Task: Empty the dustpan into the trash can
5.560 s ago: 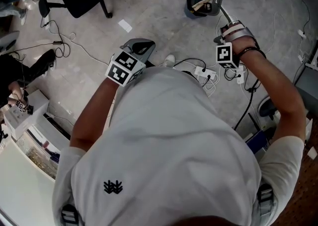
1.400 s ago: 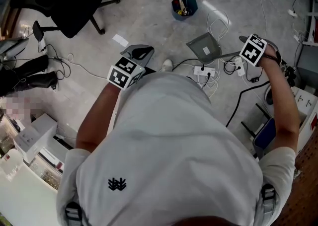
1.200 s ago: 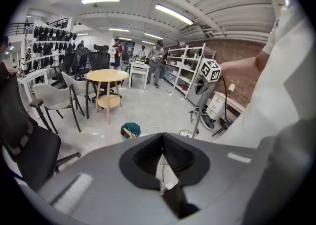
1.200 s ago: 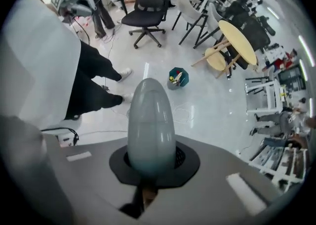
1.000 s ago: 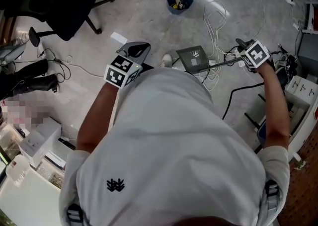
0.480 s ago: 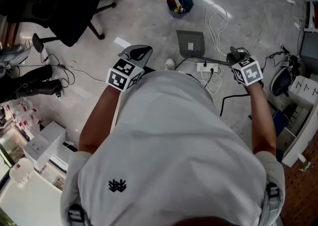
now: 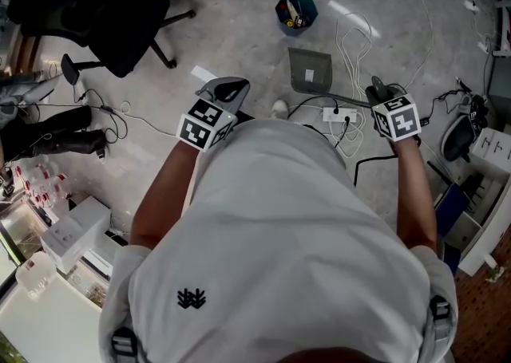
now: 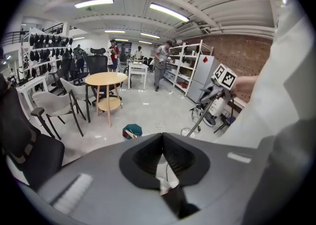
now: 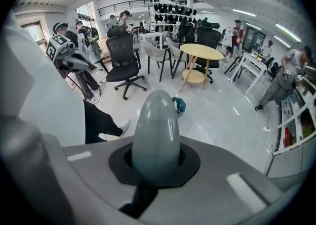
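A grey long-handled dustpan lies with its pan on the floor, a short way in front of the small teal trash can, which holds scraps. Its thin pole runs back to my right gripper, which is shut on the egg-shaped grey handle end. My left gripper hangs at the left, level with the person's waist, shut with nothing in it. In the left gripper view the trash can stands on the floor ahead, and the dustpan pole slants down from the right gripper.
A black office chair stands at the upper left. White cables and a power strip lie beside the dustpan. White boxes sit at the lower left. A round wooden table, chairs, shelves and people stand farther off.
Earlier the dustpan was tipped over the trash can. My right gripper then swung it away and down, so its pan now rests on the floor. The left gripper has hardly moved.
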Demonstrator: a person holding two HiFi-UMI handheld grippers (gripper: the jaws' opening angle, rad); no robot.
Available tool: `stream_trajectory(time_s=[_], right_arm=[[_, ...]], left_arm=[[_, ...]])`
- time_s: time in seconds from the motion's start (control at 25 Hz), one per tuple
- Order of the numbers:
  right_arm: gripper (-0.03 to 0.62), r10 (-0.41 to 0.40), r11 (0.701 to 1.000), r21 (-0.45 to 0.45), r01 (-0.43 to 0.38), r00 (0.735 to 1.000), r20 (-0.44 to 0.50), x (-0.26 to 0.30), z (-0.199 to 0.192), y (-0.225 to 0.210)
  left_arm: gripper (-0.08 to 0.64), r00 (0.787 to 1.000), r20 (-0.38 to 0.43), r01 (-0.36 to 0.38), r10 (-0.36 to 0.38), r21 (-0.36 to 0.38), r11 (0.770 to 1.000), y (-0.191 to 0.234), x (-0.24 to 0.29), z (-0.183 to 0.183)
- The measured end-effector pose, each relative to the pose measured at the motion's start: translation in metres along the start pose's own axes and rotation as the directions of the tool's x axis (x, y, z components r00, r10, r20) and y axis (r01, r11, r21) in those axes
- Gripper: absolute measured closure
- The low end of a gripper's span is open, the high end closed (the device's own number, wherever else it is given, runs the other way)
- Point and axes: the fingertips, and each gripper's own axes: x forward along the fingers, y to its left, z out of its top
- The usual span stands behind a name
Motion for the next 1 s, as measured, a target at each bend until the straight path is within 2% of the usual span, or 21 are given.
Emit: stream_trajectory(time_s=[1.0], right_arm=[[0.592,0.013,1.0,-0.001,-0.013,1.0,0.012,0.007,-0.025,0.024]], left_arm=[[0.503,1.0,-0.03,0.004,-0.003,0.019,1.0,-0.013,0.009,-0.004]])
